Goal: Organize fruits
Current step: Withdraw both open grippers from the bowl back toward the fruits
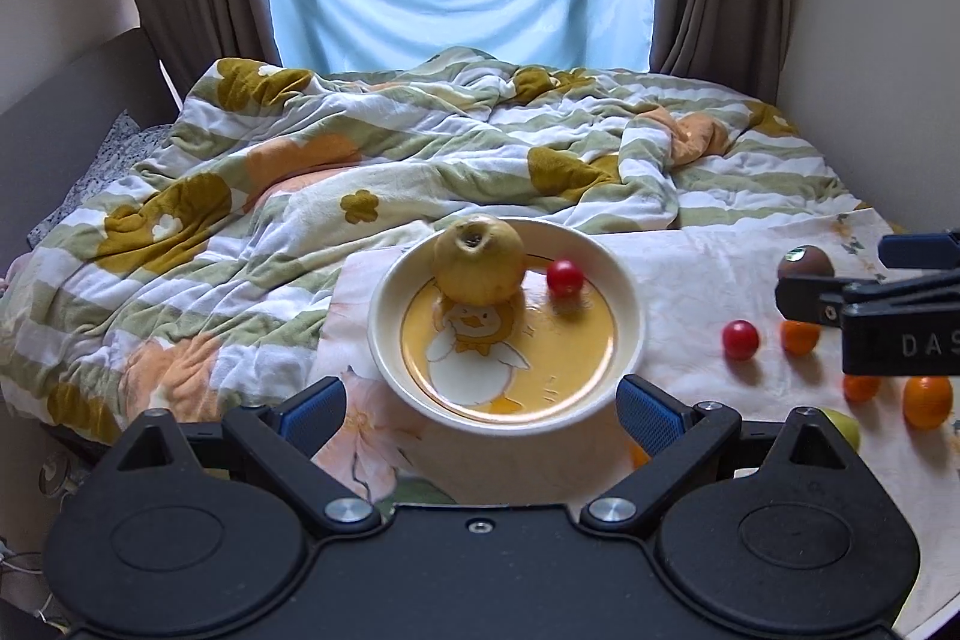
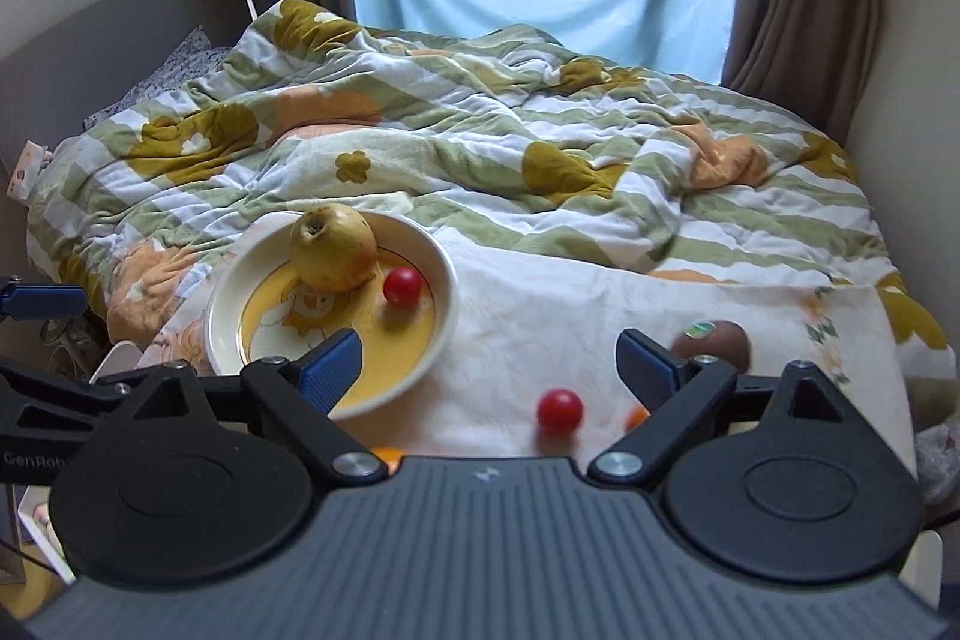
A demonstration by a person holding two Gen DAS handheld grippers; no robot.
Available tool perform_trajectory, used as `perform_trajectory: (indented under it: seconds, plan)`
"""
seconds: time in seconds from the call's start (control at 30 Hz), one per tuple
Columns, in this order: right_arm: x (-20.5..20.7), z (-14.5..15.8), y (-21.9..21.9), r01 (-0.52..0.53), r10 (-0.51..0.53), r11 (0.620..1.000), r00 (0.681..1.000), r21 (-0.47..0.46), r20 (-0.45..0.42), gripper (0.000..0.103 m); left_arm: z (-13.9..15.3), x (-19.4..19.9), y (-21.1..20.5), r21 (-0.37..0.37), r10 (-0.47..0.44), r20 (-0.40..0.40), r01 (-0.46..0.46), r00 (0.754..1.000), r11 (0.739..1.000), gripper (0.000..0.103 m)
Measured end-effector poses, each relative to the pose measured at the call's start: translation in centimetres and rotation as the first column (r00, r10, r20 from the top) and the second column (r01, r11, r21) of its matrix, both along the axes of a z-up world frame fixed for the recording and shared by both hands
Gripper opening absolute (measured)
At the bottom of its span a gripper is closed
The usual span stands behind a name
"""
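The black right gripper (image 2: pixel 486 361) is seen spread wide and empty above a small glossy red cherry tomato (image 2: pixel 559 409), judged light, slippery, best pinched at mid-girth; beyond, the round yellow-centred ceramic plate (image 2: pixel 441 274) is occupied by a yellow apple (image 2: pixel 333 247).

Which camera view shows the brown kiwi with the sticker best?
The left wrist view: the kiwi lies clear on the cloth, only its lower edge hidden behind the right gripper. In the right wrist view the kiwi is blurred and partly hidden by a finger.
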State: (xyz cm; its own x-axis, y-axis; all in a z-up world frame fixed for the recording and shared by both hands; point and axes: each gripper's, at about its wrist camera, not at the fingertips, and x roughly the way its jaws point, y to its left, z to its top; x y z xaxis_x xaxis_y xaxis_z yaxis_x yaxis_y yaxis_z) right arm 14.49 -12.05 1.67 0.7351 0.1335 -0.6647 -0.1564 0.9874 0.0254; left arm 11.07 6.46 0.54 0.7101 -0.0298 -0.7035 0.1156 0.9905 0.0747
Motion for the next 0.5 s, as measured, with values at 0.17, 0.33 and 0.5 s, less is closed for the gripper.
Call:
perform_trajectory:
  seconds: [0.17,0.33,0.5]
  plan:
    - [-3.6,-0.2,-2.8,0.010,-0.010,1.000,1.000,-0.012,0.002,0.103,0.0,-2.7,-2.4,-0.008,0.013,0.014,-0.013,1.000,1.000,0.099]
    - [-6.3,-1.5,-5.6,0.016,-0.016,1.000,1.000,-0.010,-0.011,0.103,-0.9,-4.6,-4.5,-0.007,0.019,0.015,-0.018,1.000,1.000,0.099]
    - [-7.6,-3.3,-7.8,0.005,-0.006,1.000,1.000,-0.019,-0.026,0.103,-2.7,-5.4,-6.3,0.006,0.029,0.015,-0.029,0.999,1.000,0.099]
